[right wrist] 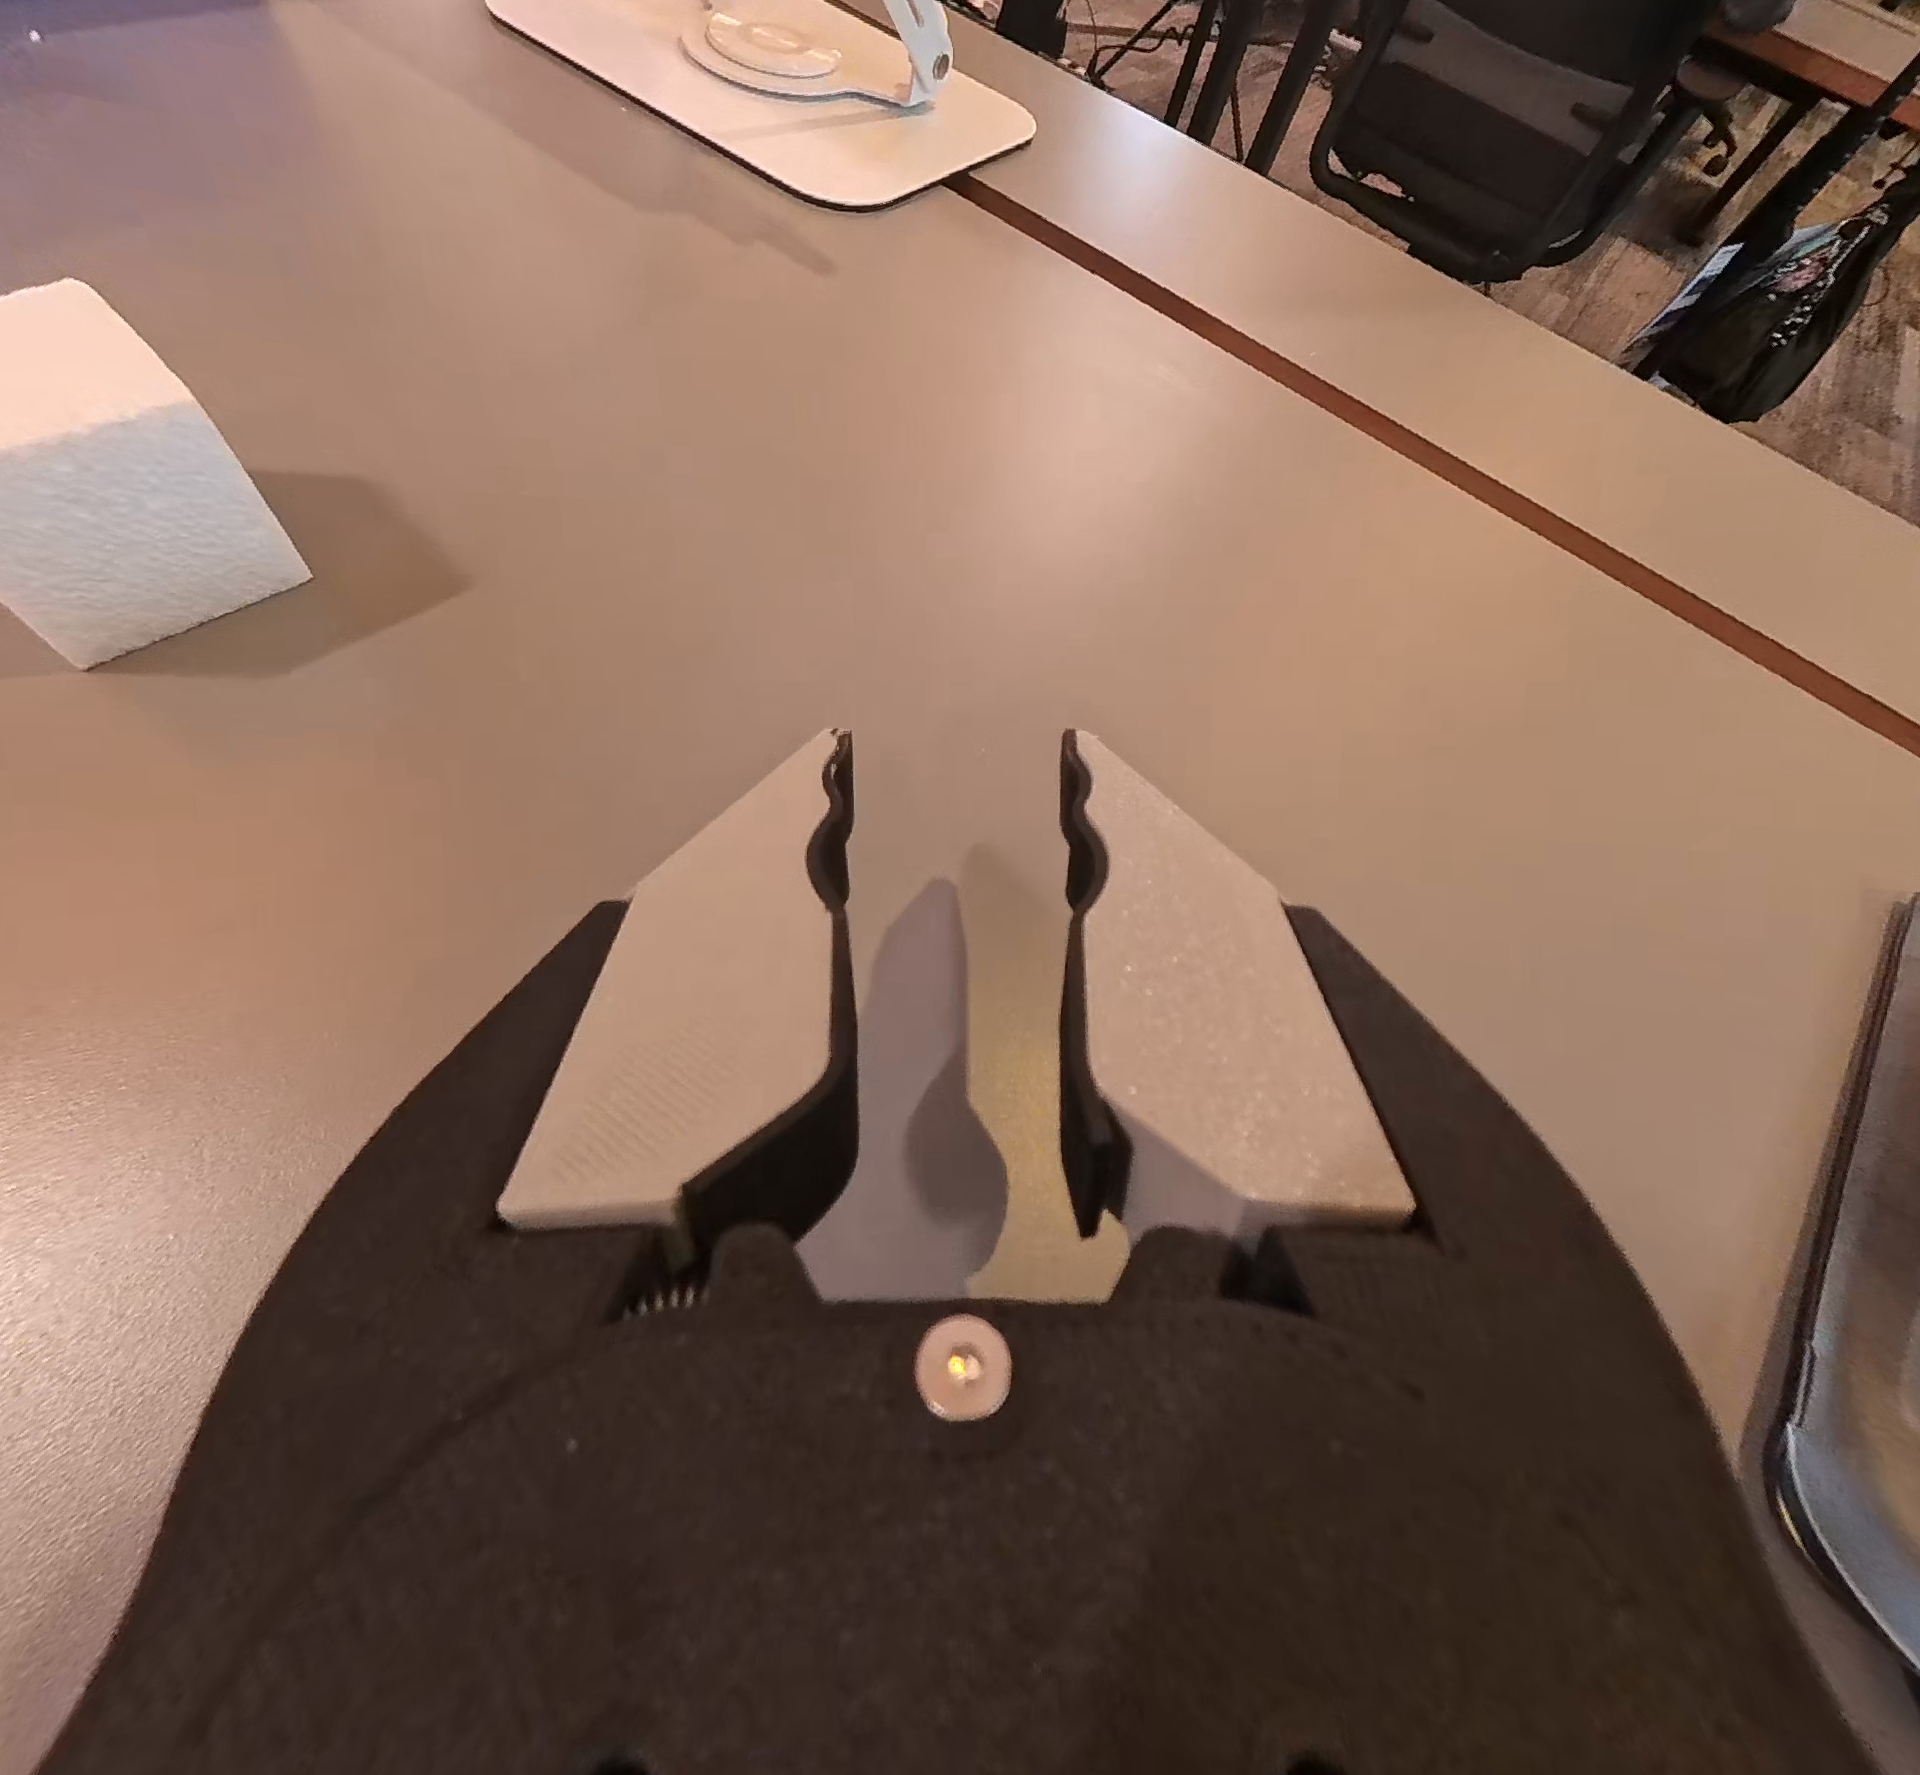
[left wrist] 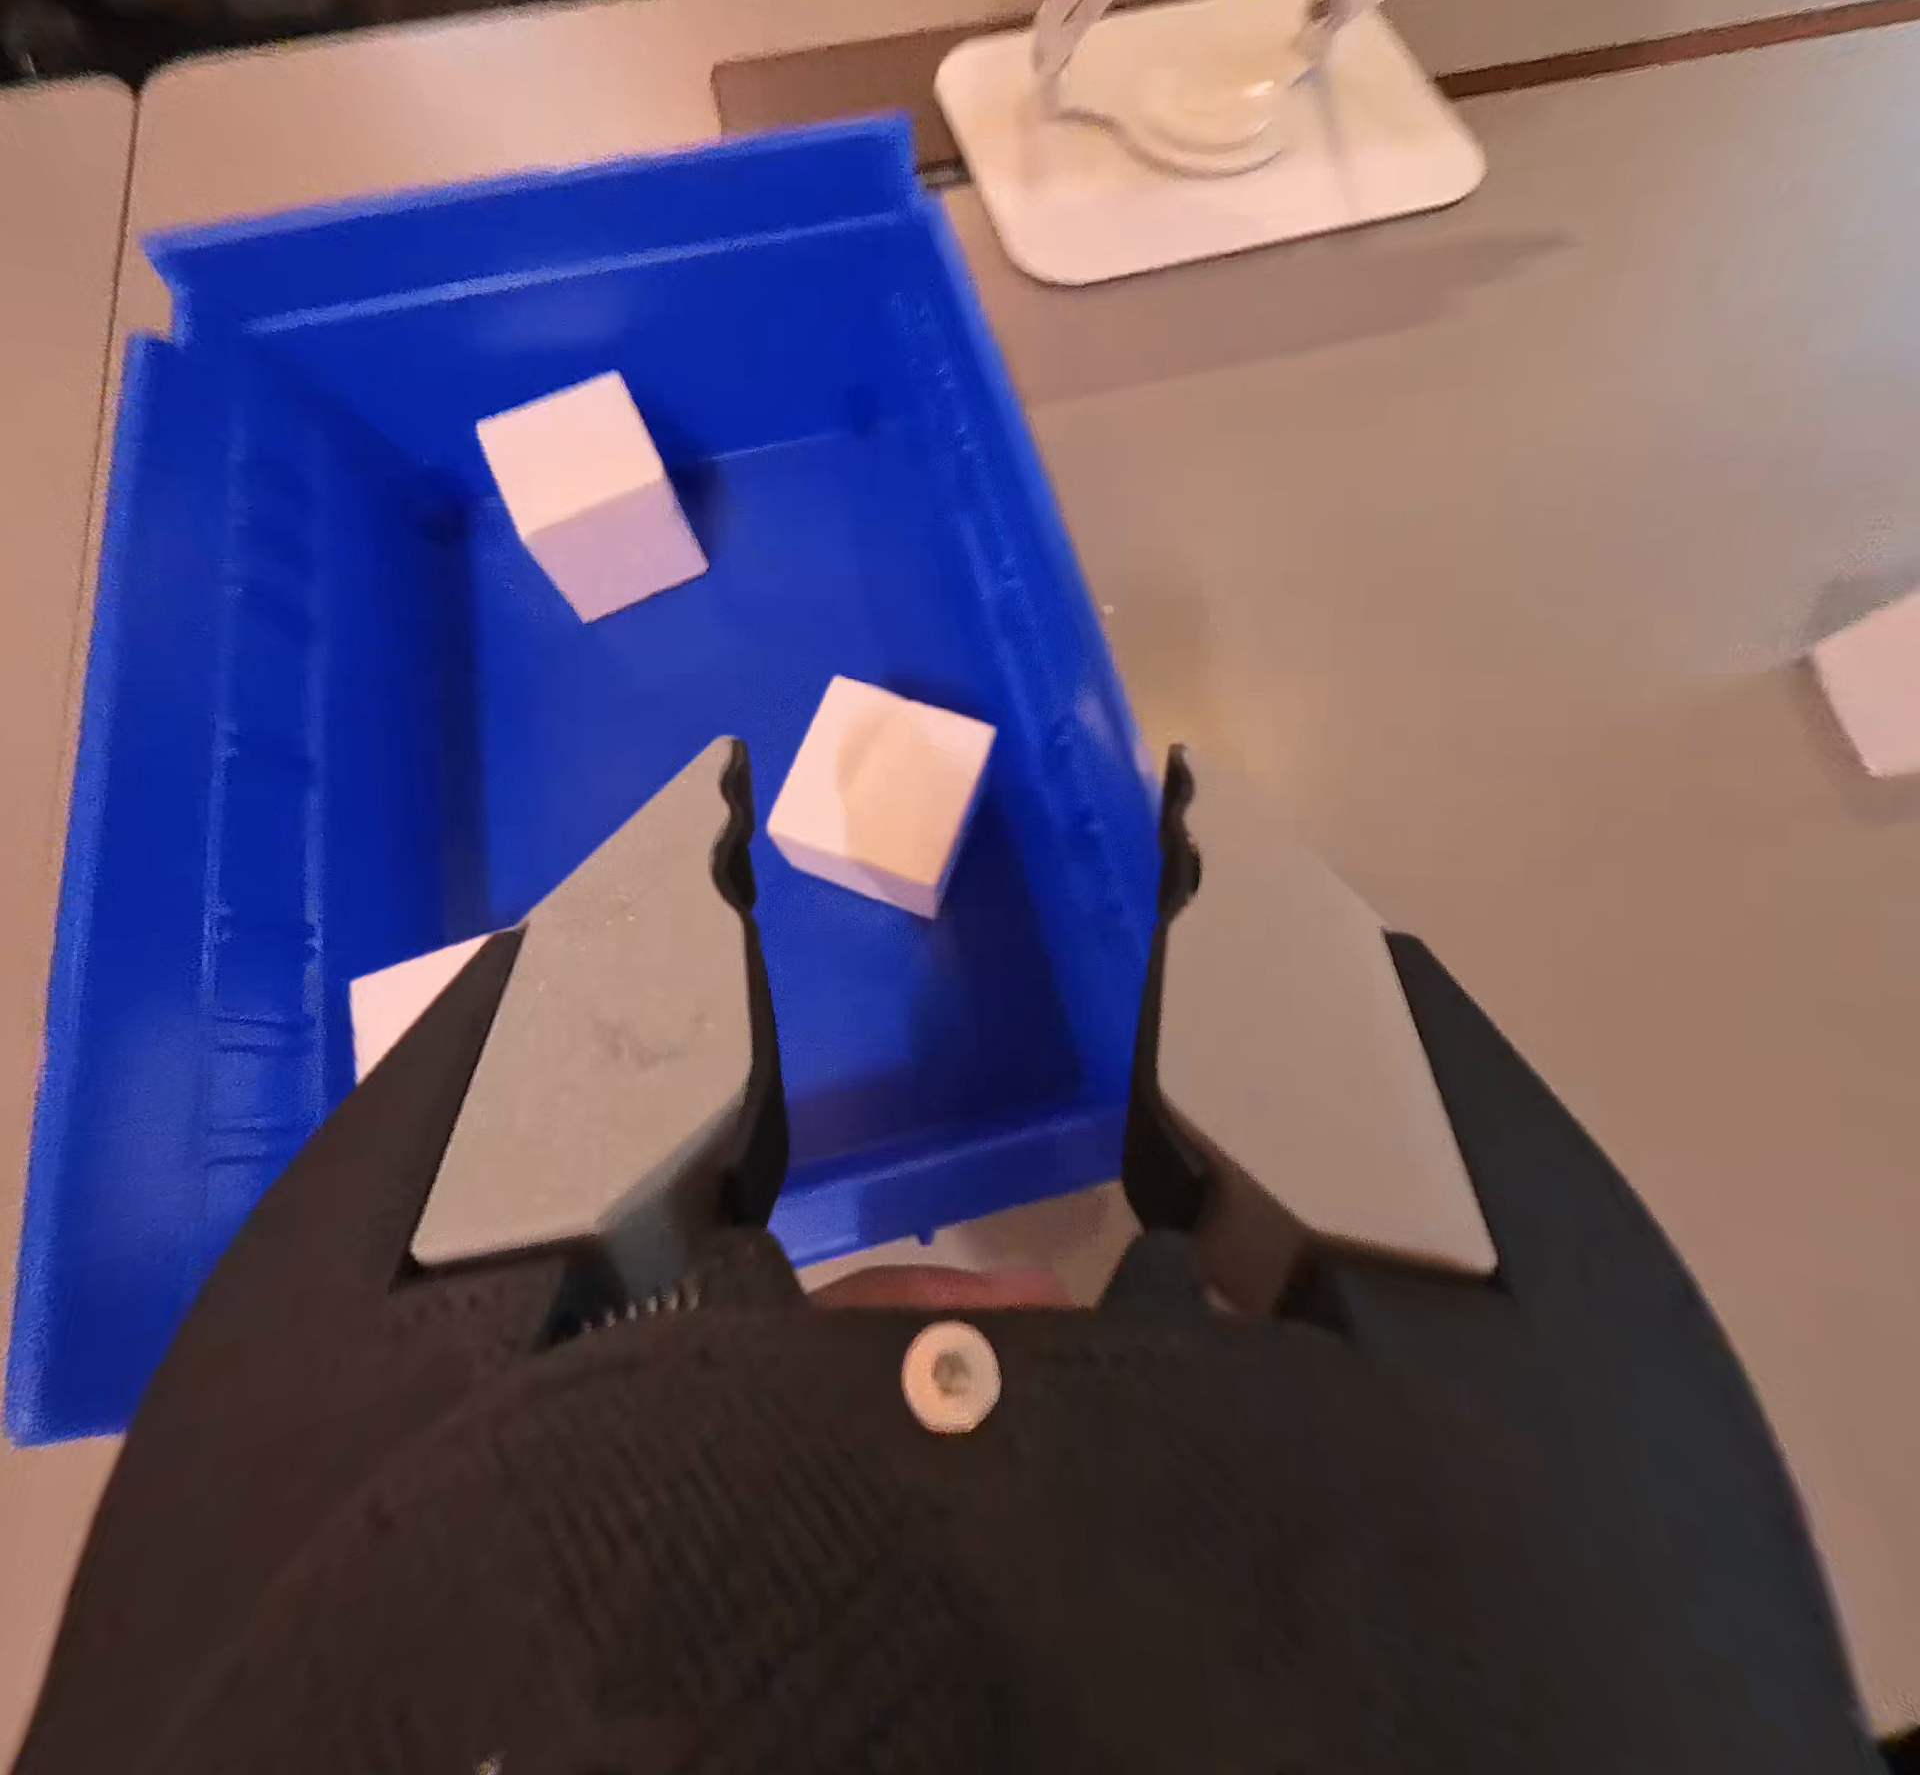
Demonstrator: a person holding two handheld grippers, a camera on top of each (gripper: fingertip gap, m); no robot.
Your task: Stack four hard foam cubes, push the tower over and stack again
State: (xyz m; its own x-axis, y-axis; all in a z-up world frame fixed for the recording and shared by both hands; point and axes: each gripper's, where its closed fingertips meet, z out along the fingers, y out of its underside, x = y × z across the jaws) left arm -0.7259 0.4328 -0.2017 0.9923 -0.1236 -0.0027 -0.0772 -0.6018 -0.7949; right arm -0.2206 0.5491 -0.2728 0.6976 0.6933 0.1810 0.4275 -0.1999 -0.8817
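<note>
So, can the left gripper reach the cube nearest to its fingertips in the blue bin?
Probably yes: the left gripper is open above the blue bin, and nothing covers that cube.

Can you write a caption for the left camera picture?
Open left gripper above a blue bin holding three white foam cubes.

- Three cubes (left wrist: pixel 592 494) (left wrist: pixel 883 795) (left wrist: pixel 410 1003) are lying apart in the bin (left wrist: pixel 270 686) on your counter (left wrist: pixel 1455 530).
- A fourth cube (right wrist: pixel 125 468) is sitting on the counter to the bin's right.
- A stand base (left wrist: pixel 1205 156) is resting behind them.
</note>
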